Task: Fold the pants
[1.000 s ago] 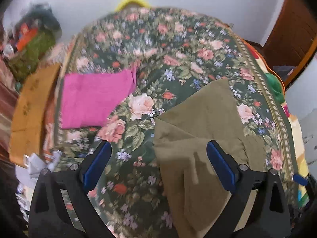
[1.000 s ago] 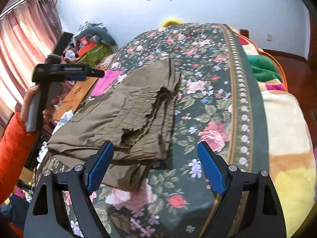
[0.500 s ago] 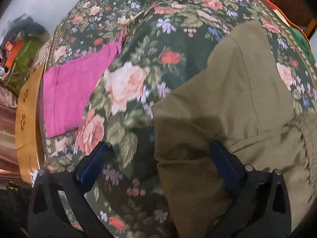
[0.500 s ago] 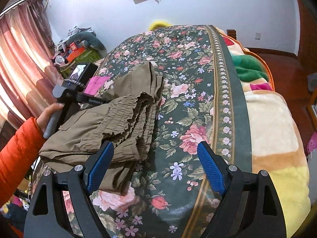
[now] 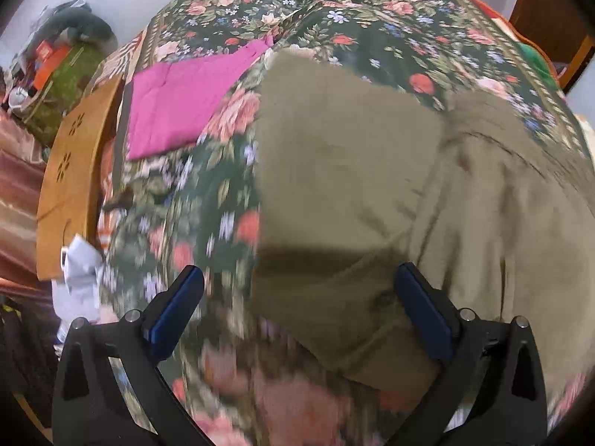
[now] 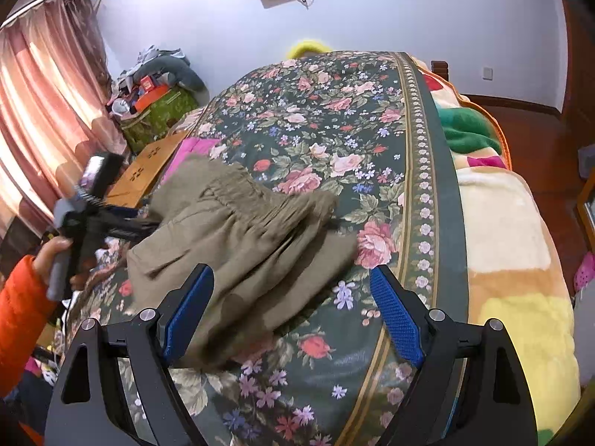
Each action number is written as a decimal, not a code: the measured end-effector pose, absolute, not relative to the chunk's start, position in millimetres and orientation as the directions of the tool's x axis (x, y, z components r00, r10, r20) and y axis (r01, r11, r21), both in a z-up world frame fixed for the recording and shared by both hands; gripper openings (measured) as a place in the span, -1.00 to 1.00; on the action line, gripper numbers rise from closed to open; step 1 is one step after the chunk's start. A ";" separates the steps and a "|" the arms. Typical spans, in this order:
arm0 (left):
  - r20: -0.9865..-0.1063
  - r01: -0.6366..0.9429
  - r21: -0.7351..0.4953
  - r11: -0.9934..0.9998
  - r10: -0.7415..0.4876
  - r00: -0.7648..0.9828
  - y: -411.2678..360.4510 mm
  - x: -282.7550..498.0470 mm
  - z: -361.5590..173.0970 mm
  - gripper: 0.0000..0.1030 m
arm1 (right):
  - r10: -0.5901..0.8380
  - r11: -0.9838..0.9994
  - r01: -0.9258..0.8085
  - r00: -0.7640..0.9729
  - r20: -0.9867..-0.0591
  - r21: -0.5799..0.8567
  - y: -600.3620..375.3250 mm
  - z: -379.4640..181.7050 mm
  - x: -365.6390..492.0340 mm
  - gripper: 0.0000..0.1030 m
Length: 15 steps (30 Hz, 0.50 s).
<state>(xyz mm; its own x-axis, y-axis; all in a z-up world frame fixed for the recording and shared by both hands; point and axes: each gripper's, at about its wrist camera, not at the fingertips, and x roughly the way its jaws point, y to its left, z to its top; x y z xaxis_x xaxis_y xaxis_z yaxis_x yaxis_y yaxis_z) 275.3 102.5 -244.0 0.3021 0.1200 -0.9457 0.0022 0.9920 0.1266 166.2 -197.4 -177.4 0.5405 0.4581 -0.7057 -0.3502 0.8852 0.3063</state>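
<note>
Nearest us in the left wrist view, our left tool [image 5: 297, 308] stands wide open with nothing between its blue pads; a lower corner of the olive-khaki cotton pants [image 5: 372, 193] lies in the gap, toward the right pad, but we have no hold on it. In the right wrist view our right tool [image 6: 293, 304] is likewise spread wide and empty, with the near edge of the pants at its left pad, at about 10 o'clock from the gap.

The pants lie folded in a loose bundle on the dark green floral bedspread [image 6: 334, 119], left of the bed's centre. Several layers are stacked, the fabric creased and rumpled, and a gathered elastic waistband [image 6: 238, 189] shows on top toward the far side. The edges do not line up; one flap reaches out toward 3 o'clock. Parts of both views are smeared by motion.

At 9 o'clock in the right view, the person's left hand [image 6: 55, 256], in an orange sleeve, grips the handle of the left tool beside the pants.

Beyond the pants, at 11 o'clock, a flat magenta cloth [image 5: 186, 104] lies on the bedspread near its left edge, just beside a pale wooden board [image 5: 70, 171]. Farther off, a striped fleece blanket [image 6: 505, 223] runs along the bed's right side.
</note>
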 end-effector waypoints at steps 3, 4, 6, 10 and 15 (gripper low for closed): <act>-0.943 -0.011 0.083 0.996 0.082 0.321 101.0 247.3 -235.8 1.00 | 0.432 0.896 -0.356 0.550 -0.715 0.267 -193.3 -184.8 164.5 0.62; -0.941 -0.014 0.073 0.997 0.074 0.329 99.7 240.0 -233.7 1.00 | 0.429 0.897 -0.352 0.547 -0.719 0.268 -193.3 -188.3 163.9 0.62; -0.935 -0.022 0.060 0.998 0.064 0.349 96.3 225.6 -229.7 1.00 | 0.436 0.895 -0.342 0.529 -0.728 0.287 -193.8 -197.4 166.8 0.62; -0.916 -0.042 0.074 0.996 0.085 0.392 97.7 209.7 -222.7 1.00 | 0.439 0.892 -0.330 0.477 -0.761 0.308 -193.0 -214.3 174.2 0.59; -0.895 -0.092 0.101 0.991 0.131 0.427 115.2 195.8 -222.8 1.00 | 0.434 0.887 -0.371 0.470 -0.769 0.274 -186.4 -215.8 170.0 0.41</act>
